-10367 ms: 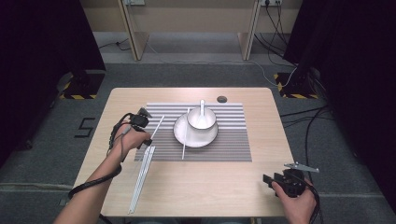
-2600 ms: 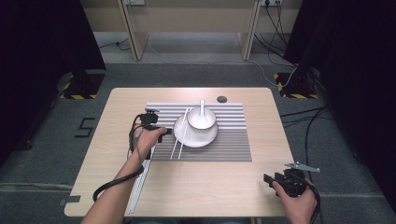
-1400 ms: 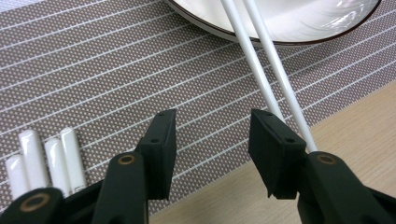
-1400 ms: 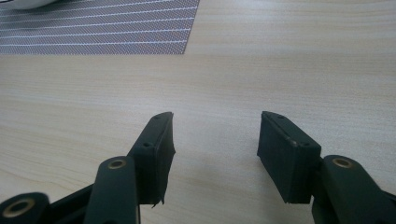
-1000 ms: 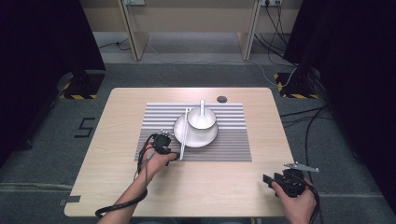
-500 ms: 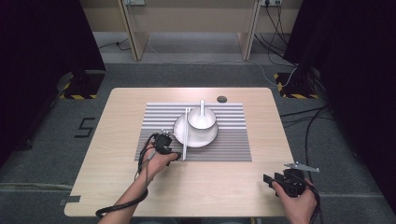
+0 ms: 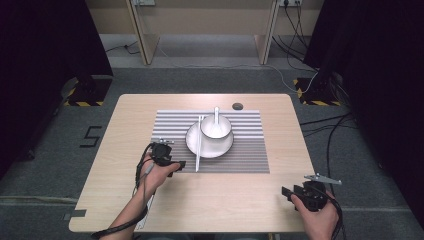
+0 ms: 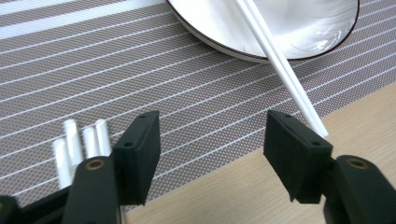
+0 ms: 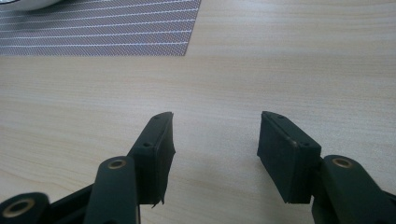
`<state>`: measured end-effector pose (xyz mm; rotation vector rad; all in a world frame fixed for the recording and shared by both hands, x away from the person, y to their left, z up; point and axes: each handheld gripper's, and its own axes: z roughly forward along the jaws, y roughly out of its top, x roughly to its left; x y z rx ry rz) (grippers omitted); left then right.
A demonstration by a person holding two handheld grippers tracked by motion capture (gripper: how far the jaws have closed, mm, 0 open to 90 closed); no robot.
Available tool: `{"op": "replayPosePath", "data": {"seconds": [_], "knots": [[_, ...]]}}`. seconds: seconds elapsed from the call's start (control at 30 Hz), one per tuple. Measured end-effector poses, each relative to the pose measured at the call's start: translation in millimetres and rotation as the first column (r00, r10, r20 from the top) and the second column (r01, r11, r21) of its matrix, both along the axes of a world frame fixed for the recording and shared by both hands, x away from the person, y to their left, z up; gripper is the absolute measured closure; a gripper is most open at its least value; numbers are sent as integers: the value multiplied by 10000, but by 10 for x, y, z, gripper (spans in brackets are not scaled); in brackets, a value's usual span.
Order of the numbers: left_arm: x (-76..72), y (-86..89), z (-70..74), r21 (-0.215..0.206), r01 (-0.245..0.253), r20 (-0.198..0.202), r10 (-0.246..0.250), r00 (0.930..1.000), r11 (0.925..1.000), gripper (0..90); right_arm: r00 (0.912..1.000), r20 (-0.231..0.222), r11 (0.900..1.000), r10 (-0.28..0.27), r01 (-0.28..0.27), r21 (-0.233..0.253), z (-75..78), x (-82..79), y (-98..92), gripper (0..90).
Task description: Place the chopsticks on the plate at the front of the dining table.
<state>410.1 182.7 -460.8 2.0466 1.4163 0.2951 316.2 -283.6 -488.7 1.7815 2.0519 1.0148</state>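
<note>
I see a pale wooden table (image 7: 115, 150) on grey carpet, dark curtains at both sides, and a striped placemat (image 7: 250, 155) carrying a white plate (image 7: 222, 147). My left gripper (image 8: 212, 144) sits low at the mat's near edge, jaws wide and empty; the white chopsticks (image 8: 275, 58) lean off the plate, tips beside one jaw. My right gripper (image 9: 215, 154) rests wide over bare wood. The plate's far rim is cut off.

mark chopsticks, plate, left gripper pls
chopsticks (image 8: 275, 58), left gripper view, mid shaft over the plate edge
plate (image 7: 222, 147), high view, bare near rim
left gripper (image 8: 212, 140), left gripper view, gap midway between open jaws
</note>
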Motion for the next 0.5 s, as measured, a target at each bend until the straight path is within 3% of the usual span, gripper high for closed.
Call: {"op": "replayPosePath", "data": {"seconds": [0.33, 0.5], "knots": [[-128, 180, 18, -95, -127, 731, 134, 9972, 9999, 326, 10000, 26, 10000, 6, -6, -3, 4, -3, 5, 458], [-193, 265, 20, -293, -127, 869, 152, 9961, 9995, 326, 10000, 19, 10000, 13, -13, -30, 6, -3, 8, 458]]}}
